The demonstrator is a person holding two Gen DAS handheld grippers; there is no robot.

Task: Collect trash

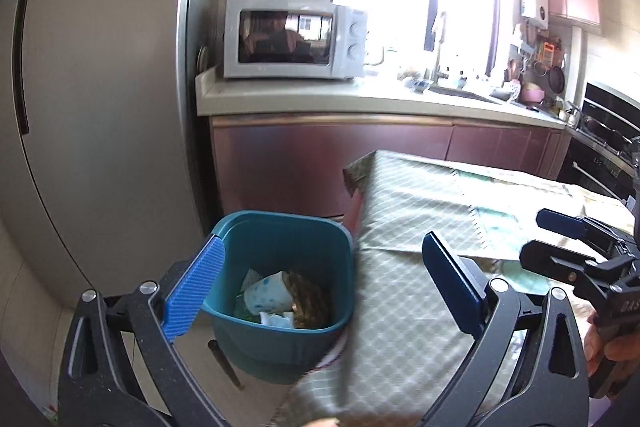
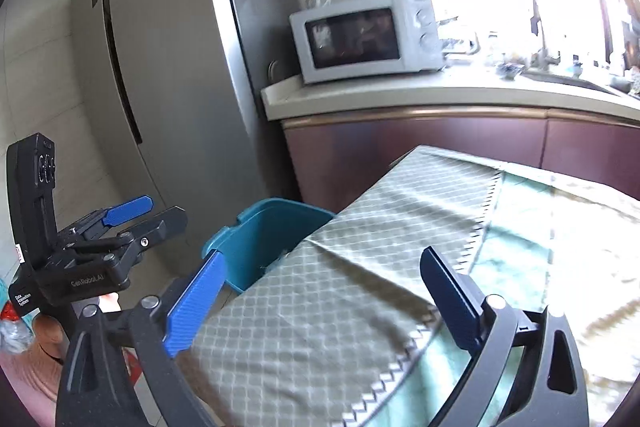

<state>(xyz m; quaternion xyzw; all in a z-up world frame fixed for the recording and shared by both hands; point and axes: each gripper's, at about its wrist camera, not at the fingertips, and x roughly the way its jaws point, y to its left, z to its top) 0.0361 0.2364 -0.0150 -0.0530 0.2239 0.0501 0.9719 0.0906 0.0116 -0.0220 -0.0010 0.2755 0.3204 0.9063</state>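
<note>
A teal trash bin (image 1: 280, 287) stands on the floor at the table's left end. It holds a crumpled white cup with blue dots (image 1: 266, 294), a brown woven piece (image 1: 308, 301) and paper scraps. My left gripper (image 1: 320, 279) is open and empty, above the bin's right rim and the table corner. My right gripper (image 2: 322, 287) is open and empty over the table. In the right wrist view the bin (image 2: 272, 239) is partly hidden behind the table edge. The left gripper (image 2: 148, 213) shows there at the left, the right gripper (image 1: 556, 239) in the left wrist view.
The table wears a green checked cloth (image 2: 360, 267). Behind it run a counter (image 1: 320, 99) with a microwave (image 1: 294, 39) and a sink. A grey fridge (image 1: 100, 87) stands at the left. An oven (image 1: 608, 139) is at the far right.
</note>
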